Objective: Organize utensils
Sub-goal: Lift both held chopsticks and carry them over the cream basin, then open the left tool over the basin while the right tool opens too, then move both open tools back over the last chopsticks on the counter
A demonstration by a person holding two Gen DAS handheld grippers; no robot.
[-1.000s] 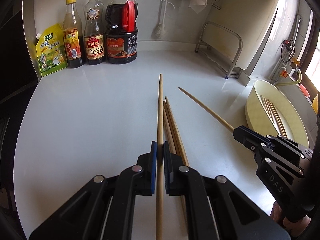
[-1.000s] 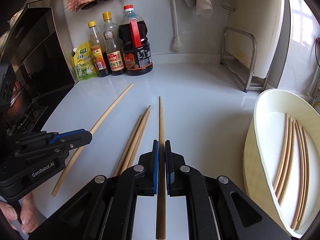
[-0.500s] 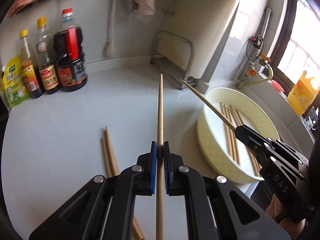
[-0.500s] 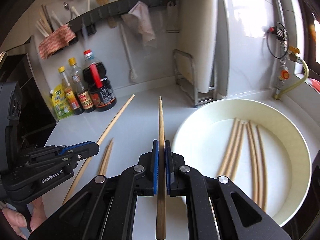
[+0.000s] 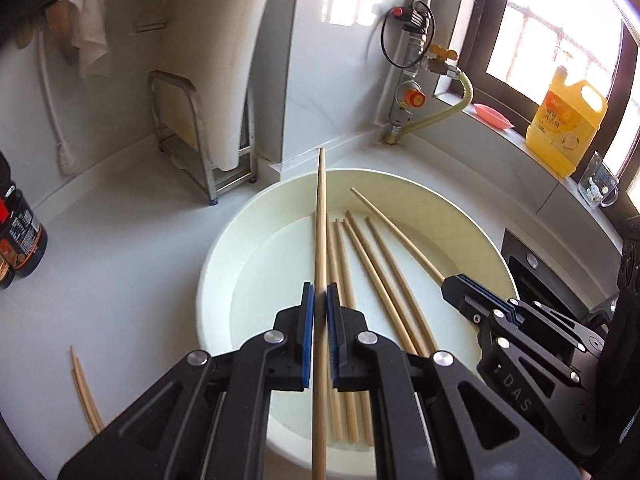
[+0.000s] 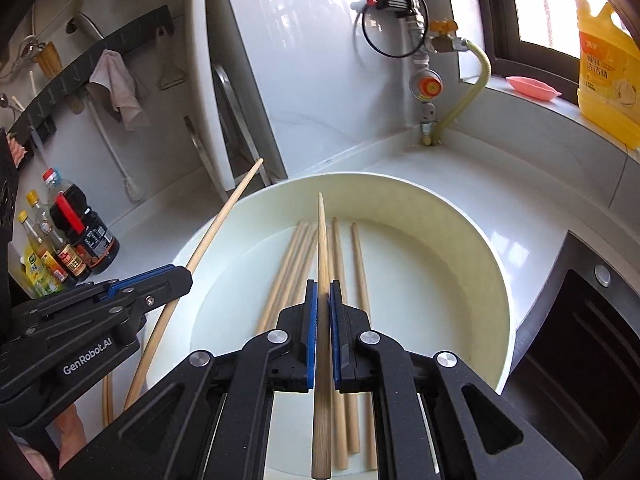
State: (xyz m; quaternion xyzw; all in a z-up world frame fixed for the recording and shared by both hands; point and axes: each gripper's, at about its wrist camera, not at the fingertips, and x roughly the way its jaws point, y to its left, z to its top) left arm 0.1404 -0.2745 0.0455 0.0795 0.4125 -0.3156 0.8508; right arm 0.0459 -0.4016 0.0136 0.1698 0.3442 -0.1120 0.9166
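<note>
My left gripper (image 5: 320, 300) is shut on a long wooden chopstick (image 5: 320, 220) that points out over a cream round basin (image 5: 224, 248). Several chopsticks (image 5: 372, 272) lie on the basin's floor. The right gripper (image 5: 452, 286) hovers over the basin's right side, shut on a second chopstick (image 5: 392, 228). In the right wrist view, the right gripper (image 6: 322, 300) clamps its chopstick (image 6: 321, 240) above the basin (image 6: 492, 264) and the chopsticks (image 6: 288, 272) lying in it. The left gripper (image 6: 180, 276) holds its chopstick (image 6: 224, 220) over the left rim. Two loose chopsticks (image 5: 84, 396) lie on the white counter, left of the basin.
Sauce bottles (image 6: 80, 236) stand at the back left. A cutting board in a metal rack (image 5: 200, 152) stands behind the basin. A gas valve with a hose (image 5: 412, 100), a yellow jug (image 5: 564, 128) and a glass mug (image 5: 598, 184) line the window side. A dark appliance (image 6: 580, 340) sits at the right.
Both grippers have swung right from the counter by the bottles to above the basin, each carrying its chopstick. The loose pair stayed on the counter.
</note>
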